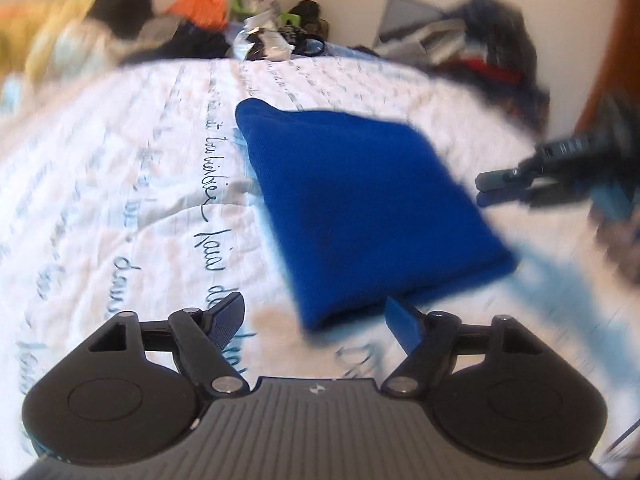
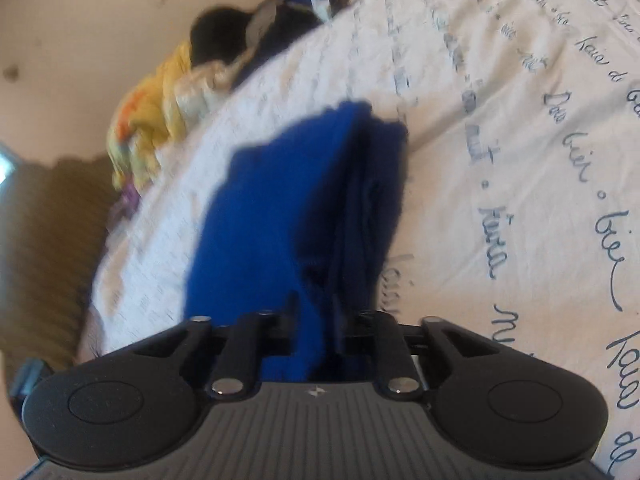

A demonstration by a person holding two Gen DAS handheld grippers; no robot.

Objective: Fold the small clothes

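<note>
A small blue garment (image 1: 360,208) lies folded into a rough rectangle on the white bedsheet (image 1: 120,200). My left gripper (image 1: 316,316) is open, just short of the garment's near edge, holding nothing. My right gripper (image 1: 486,190) comes in from the right, its fingers close together at the garment's right edge. In the right wrist view the blue garment (image 2: 304,208) runs between my right gripper's fingers (image 2: 316,320), which are shut on its folded edge.
The sheet carries blue handwritten script (image 2: 600,200). Piles of clothes line the far edge: orange and dark items (image 1: 192,12), a dark heap (image 1: 480,44) at right. Yellow clothes (image 2: 156,120) lie by the bed's edge near the wall.
</note>
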